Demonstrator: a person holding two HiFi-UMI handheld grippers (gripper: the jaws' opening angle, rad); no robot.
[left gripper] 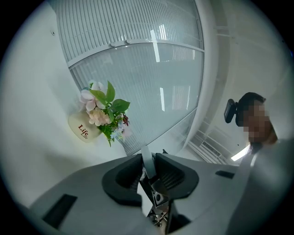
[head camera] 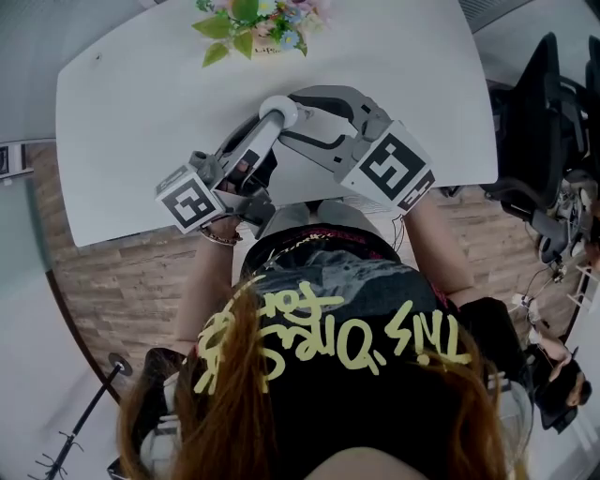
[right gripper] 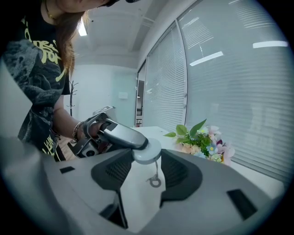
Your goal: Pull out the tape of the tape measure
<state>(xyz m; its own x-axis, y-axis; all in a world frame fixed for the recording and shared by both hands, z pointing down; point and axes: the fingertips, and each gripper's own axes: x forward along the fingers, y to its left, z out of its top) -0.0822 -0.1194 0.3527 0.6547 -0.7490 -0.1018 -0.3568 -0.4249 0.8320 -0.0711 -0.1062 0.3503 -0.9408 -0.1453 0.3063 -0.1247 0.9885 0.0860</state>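
Left gripper [left gripper: 148,167]: jaws nearly together, pinching the end of the thin grey tape [left gripper: 147,158], as far as the narrow gap lets me judge.
Right gripper [right gripper: 147,160]: clamped on the round white tape measure [right gripper: 147,150], holding it over the table [head camera: 131,112].
Tape measure position: between the tips of both grippers, in front of the person's chest.
Ring [right gripper: 155,182]: dangles below the tape measure on a short cord.
Flowers [head camera: 253,23]: at the table's far edge, well apart.
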